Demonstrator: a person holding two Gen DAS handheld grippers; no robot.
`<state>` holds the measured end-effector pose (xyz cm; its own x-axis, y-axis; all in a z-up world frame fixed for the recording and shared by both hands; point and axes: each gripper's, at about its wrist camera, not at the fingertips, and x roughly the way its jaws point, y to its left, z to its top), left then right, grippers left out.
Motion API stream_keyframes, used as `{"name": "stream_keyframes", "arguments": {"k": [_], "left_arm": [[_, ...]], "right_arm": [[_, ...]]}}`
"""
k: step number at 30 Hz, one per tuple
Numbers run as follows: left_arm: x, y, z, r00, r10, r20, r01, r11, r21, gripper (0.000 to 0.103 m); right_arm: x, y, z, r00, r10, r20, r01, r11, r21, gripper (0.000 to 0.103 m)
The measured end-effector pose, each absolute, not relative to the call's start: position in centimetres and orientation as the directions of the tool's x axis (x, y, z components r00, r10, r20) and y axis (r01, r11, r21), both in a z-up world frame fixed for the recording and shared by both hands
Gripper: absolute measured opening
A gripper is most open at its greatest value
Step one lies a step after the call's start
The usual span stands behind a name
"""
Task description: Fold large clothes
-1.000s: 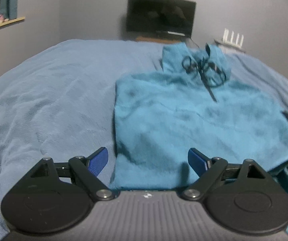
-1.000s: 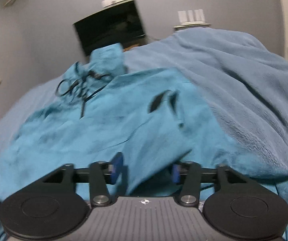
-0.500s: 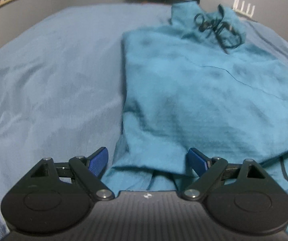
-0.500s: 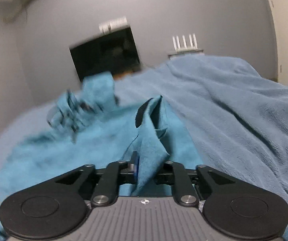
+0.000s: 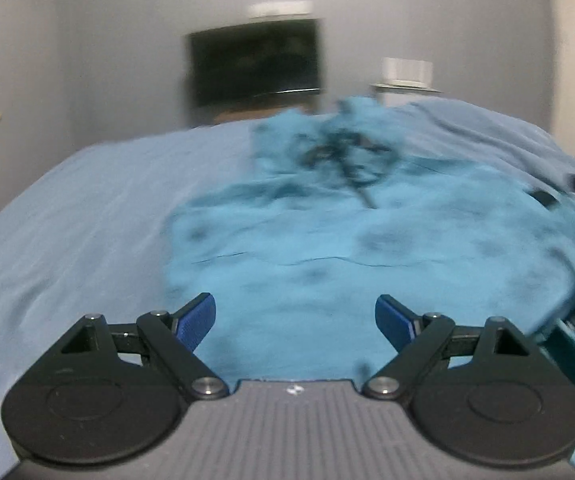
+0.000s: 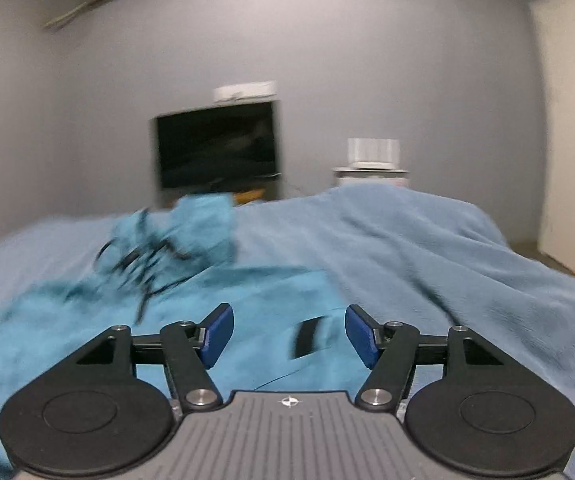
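1. Two views, both smeared by motion blur. Left wrist view: a teal fleece hoodie (image 5: pixel 347 248) lies flat on a pale blue blanket (image 5: pixel 71 216) that covers a bed. Its hood and black drawstrings (image 5: pixel 351 156) are too blurred to trace. Its right edge runs out of frame and its lower hem is hidden behind the tool. Its long axis runs away from the camera, with the hood at the far end, toward a dark television (image 5: pixel 253 64) on the grey wall. The left gripper (image 5: pixel 295 320) hovers level over the hem end; its blue-padded jaws are spread wide with nothing between them.

2. Right wrist view: the hoodie (image 6: pixel 247 316) fills the lower left, hood far, its near part cut off by the tool. A small black tab (image 6: pixel 305 338) on the fabric is hard to identify. The blanket (image 6: pixel 427 248) bunches up to the right. The right gripper (image 6: pixel 287 338) sits low and level above the fabric, jaws apart and holding nothing.
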<state>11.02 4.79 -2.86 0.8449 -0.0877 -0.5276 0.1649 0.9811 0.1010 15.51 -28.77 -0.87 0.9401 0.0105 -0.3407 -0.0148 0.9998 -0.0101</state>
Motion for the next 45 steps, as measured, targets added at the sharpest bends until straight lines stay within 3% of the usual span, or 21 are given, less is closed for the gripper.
{"name": "stream_keyframes", "arguments": {"k": [3, 5, 7, 10, 14, 19, 24, 29, 32, 40, 45], "left_arm": [[11.6, 3.5, -5.4, 0.790, -0.138, -0.598, 0.262, 0.957, 0.126, 0.087], [12.0, 3.3, -7.6, 0.744, -0.108, -0.660, 0.285, 0.944, 0.166, 0.088], [12.8, 3.7, -9.3, 0.707, -0.058, -0.705, 0.270, 0.943, 0.193, 0.098], [13.6, 5.2, -9.6, 0.688, -0.047, -0.724, 0.209, 0.969, 0.136, 0.102], [13.7, 6.0, -8.8, 0.697, -0.027, -0.716, 0.150, 0.983, 0.109, 0.102], [12.3, 5.4, -6.1, 0.746, -0.103, -0.658, 0.142, 0.990, 0.006, 0.102], [12.7, 4.0, -6.8, 0.730, -0.089, -0.678, 0.187, 0.980, 0.073, 0.102], [13.2, 4.1, -9.0, 0.694, -0.038, -0.719, 0.188, 0.973, 0.131, 0.102], [13.3, 4.7, -9.1, 0.695, -0.040, -0.718, 0.182, 0.976, 0.121, 0.102], [12.6, 4.9, -8.7, 0.706, -0.024, -0.708, 0.175, 0.974, 0.142, 0.102], [9.5, 5.8, -5.1, 0.764, -0.012, -0.645, 0.130, 0.982, 0.136, 0.102]], "right_arm": [[17.1, -26.9, -2.8, 0.900, 0.069, -0.430, -0.120, 0.989, -0.092, 0.065], [18.9, -26.3, -4.9, 0.844, 0.064, -0.533, -0.150, 0.982, -0.119, 0.064], [19.4, -26.8, -6.5, 0.809, 0.006, -0.588, -0.111, 0.983, -0.143, 0.062], [19.5, -28.9, -7.3, 0.801, -0.070, -0.595, 0.021, 0.996, -0.089, 0.064], [20.0, -31.6, -6.7, 0.796, -0.050, -0.603, 0.126, 0.988, 0.085, 0.064], [17.6, -30.9, -4.9, 0.887, -0.024, -0.462, 0.083, 0.991, 0.106, 0.067], [18.3, -28.2, -5.5, 0.856, 0.132, -0.500, -0.077, 0.989, 0.130, 0.080], [20.0, -26.2, -8.5, 0.779, 0.080, -0.622, -0.121, 0.992, -0.024, 0.085], [20.0, -26.7, -8.1, 0.788, 0.031, -0.614, -0.061, 0.998, -0.028, 0.093], [16.3, -30.2, -5.8, 0.826, 0.072, -0.559, 0.013, 0.989, 0.146, 0.091], [13.4, -30.8, -1.7, 0.844, 0.082, -0.529, -0.020, 0.992, 0.122, 0.091]]}}
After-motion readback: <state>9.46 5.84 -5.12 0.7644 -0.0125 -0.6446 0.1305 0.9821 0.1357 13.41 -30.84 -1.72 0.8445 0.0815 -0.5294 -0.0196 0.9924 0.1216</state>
